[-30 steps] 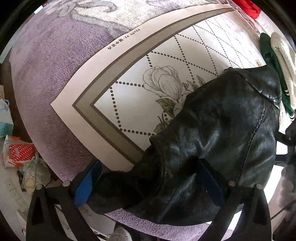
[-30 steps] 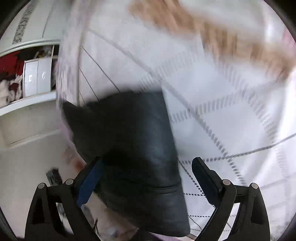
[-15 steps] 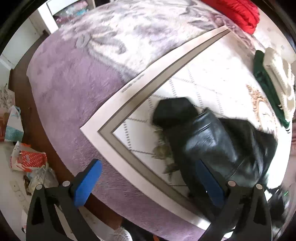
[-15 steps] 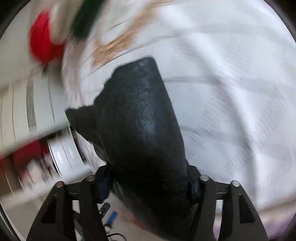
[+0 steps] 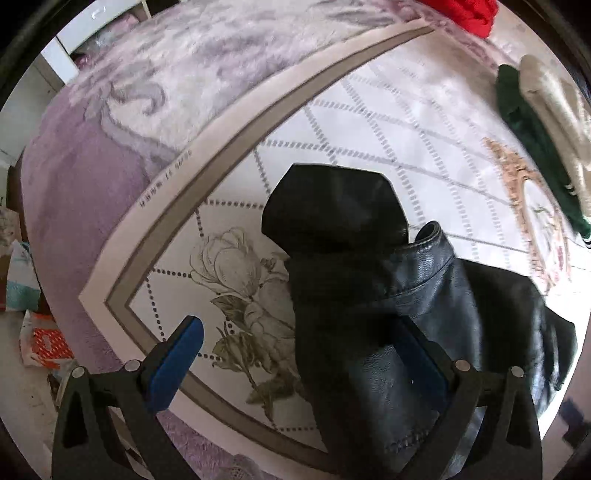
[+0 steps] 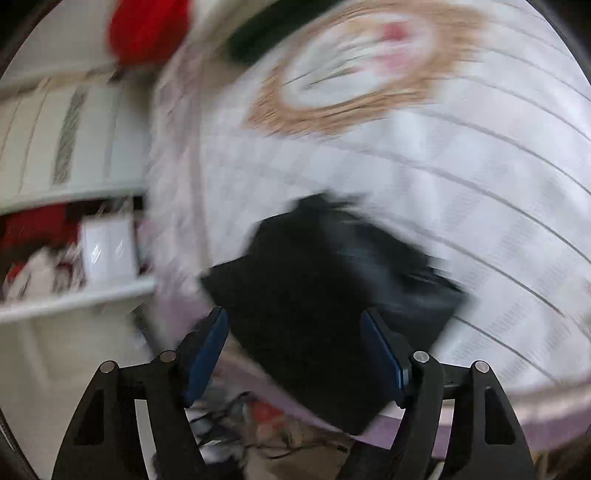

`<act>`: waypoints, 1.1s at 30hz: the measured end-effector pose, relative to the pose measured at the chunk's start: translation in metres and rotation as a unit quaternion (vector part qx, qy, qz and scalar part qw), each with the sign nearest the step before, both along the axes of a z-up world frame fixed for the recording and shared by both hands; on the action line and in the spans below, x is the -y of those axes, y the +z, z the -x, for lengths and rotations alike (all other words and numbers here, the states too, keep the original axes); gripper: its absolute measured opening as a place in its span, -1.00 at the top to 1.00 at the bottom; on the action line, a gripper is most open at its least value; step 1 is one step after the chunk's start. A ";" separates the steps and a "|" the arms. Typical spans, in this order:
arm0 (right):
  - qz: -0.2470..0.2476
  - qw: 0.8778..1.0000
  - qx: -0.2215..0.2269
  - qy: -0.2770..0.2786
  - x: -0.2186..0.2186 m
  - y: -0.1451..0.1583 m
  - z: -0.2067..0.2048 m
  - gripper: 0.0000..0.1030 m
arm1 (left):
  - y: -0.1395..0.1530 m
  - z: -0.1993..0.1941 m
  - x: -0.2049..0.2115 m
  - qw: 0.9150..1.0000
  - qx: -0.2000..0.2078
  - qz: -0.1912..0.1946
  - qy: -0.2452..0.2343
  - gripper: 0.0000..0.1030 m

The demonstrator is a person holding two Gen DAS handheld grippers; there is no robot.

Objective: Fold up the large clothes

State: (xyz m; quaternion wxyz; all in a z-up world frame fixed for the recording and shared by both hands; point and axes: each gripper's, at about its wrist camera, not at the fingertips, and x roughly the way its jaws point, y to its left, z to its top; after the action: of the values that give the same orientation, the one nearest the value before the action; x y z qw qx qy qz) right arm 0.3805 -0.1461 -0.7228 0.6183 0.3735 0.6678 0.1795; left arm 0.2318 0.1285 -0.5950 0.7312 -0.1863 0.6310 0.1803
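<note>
Surface: I'm working over a bed with a purple plush blanket (image 5: 92, 177), and on it lies a printed mat (image 5: 369, 122) with a grey border, dotted diamonds and a drawn flower — a flat, clean place to fold on, I judge.

Jacket: the black leather jacket (image 5: 388, 332) lies on the mat near its front corner, bunched up, with one dark flap folded over toward the mat's middle and the collar seam standing up beside it.

Left gripper (image 5: 295, 362): the tongs stand wide apart. One blue pad (image 5: 173, 362) hangs over the bare mat; the other is over the leather. I can't see them pinching anything, so I read this hand as free, hovering to pick its next edge.

Right gripper (image 6: 303, 347): this view is badly smeared by motion. The pads sit either side of a dark mass of jacket (image 6: 314, 295) at the mat's edge, but I cannot tell whether they clamp it or merely frame it.

Far side: a green garment (image 5: 532, 140) and a cream one (image 5: 554, 96) lie at the mat's far edge, a red one (image 5: 465, 13) past the far corner — well apart from the jacket, so out of my way.

Stage: folding is underway and far from neat, as I judge it.

Risk: stiff leather may spring back open.
</note>
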 end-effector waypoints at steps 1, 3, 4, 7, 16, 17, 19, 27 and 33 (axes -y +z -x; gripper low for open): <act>-0.005 1.000 -0.004 0.008 -0.001 -0.005 -0.006 -0.29 | -0.007 0.001 -0.004 1.000 -0.007 0.003 0.000 -1.00; 0.037 0.999 -0.015 0.015 -0.016 -0.035 -0.024 -0.24 | -0.011 0.004 -0.010 1.000 -0.011 0.004 -0.002 -1.00; 0.049 0.999 -0.018 0.015 -0.013 -0.047 -0.027 -0.24 | -0.011 0.005 -0.012 1.000 -0.012 0.001 -0.002 -1.00; 0.067 0.998 -0.006 0.009 -0.021 -0.069 -0.047 -0.25 | -0.011 0.011 -0.021 1.000 -0.015 -0.003 -0.002 -1.00; 0.012 1.000 -0.013 -0.017 0.034 -0.021 -0.015 -0.38 | 0.021 0.042 -0.034 0.998 0.007 0.047 0.041 -1.00; 0.023 0.999 -0.011 -0.031 0.048 -0.014 0.001 -0.55 | 0.023 0.044 -0.035 0.997 0.012 0.060 0.048 -1.00; 0.031 0.997 -0.021 -0.063 0.075 -0.016 0.035 -0.68 | 0.019 0.043 -0.034 0.993 0.023 0.097 0.060 -1.00; -0.140 0.982 -0.093 -0.085 0.080 -0.142 0.104 -0.85 | -0.017 0.012 -0.023 0.985 0.033 0.165 0.041 -1.00; -0.214 0.972 -0.078 -0.052 0.042 -0.160 0.066 -1.00 | -0.019 -0.011 -0.021 0.985 0.048 0.163 -0.007 -1.00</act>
State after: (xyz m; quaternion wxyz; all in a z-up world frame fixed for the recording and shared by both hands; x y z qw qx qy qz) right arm 0.3140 -0.1886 -0.8827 0.4788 0.5440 0.6397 0.2561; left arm 0.2424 0.1493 -0.6141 0.7219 -0.3070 0.6172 0.0611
